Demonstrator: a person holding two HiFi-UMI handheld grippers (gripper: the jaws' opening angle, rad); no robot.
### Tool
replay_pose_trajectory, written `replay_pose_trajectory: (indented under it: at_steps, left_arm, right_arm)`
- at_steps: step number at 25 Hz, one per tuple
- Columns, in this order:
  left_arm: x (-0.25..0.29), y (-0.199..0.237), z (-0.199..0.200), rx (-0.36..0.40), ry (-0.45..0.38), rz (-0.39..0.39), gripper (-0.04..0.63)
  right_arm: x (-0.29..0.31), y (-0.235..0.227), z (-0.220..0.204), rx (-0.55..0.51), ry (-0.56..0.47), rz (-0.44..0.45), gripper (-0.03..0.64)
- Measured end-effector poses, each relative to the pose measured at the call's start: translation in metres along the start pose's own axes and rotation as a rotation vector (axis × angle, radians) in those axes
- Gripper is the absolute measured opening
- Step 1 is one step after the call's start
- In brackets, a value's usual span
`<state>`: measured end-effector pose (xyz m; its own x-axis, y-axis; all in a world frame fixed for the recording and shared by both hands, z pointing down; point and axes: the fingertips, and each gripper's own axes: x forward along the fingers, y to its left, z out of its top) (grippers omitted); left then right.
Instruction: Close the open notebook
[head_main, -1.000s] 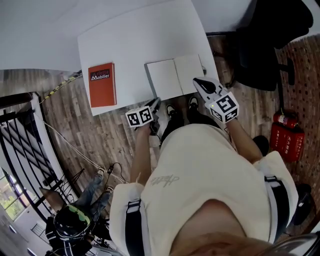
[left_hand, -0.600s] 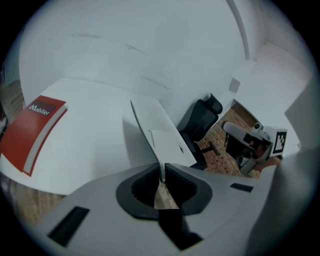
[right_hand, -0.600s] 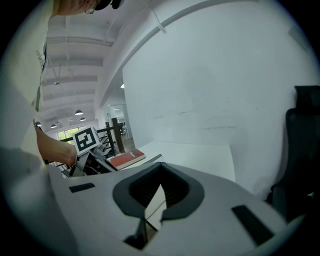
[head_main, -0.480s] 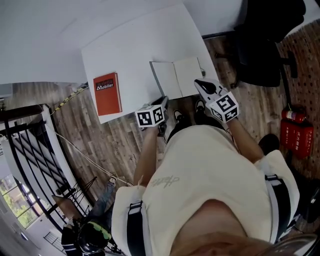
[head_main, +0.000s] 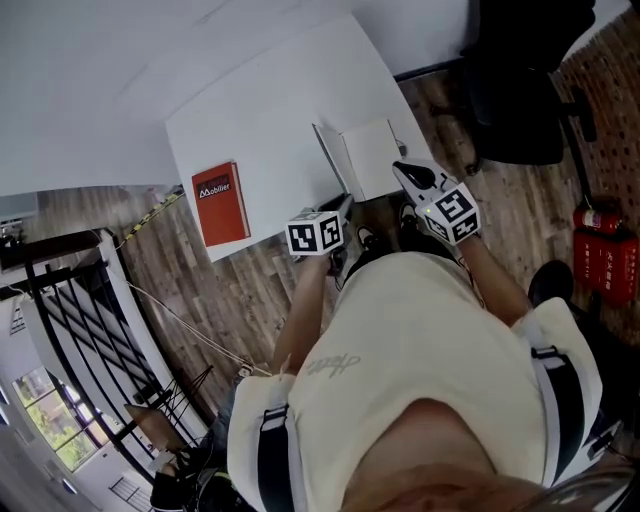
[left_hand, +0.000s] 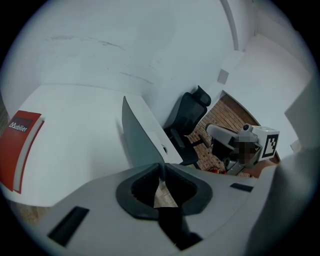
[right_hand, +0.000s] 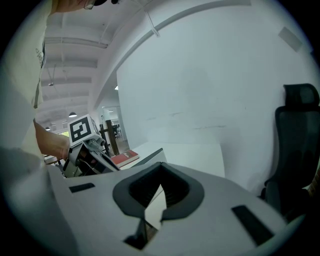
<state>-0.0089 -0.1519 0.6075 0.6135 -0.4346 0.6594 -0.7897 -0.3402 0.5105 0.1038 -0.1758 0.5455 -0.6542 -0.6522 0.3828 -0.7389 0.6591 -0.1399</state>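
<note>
The notebook (head_main: 372, 158) lies at the near right corner of the white table (head_main: 260, 110). Its right half lies flat with a blank page up. Its left cover (head_main: 334, 160) stands raised, nearly on edge. My left gripper (head_main: 343, 206) is shut on the near edge of that cover (left_hand: 141, 141), which runs up from between the fingertips of the left gripper (left_hand: 161, 168). My right gripper (head_main: 405, 170) is over the near right corner of the flat page, jaws together with nothing between them. In its own view the right gripper (right_hand: 161, 172) points across the table.
A red book (head_main: 220, 203) lies flat at the table's left near edge. A black office chair (head_main: 520, 90) stands right of the table on wooden flooring. A red fire extinguisher (head_main: 608, 260) is at far right. Black railings are at lower left.
The left gripper has risen and moved right, lifting the notebook's left cover from flat to nearly upright. The right gripper has stayed near the right page's corner.
</note>
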Motion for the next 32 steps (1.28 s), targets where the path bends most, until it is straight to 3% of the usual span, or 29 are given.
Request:
replay_pose_trajectory:
  at_steps: [14,32]
  left_arm:
    - [0.043,-0.044,0.001,0.028,0.058,-0.065,0.052]
    - [0.116,-0.077,-0.024,0.079,0.215,-0.096,0.072]
  right_arm:
    - [-0.024,-0.031,-0.012,0.053,-0.011,-0.057,0.008]
    - [-0.037,-0.063,-0.041,0.098,0.033,-0.065,0.008]
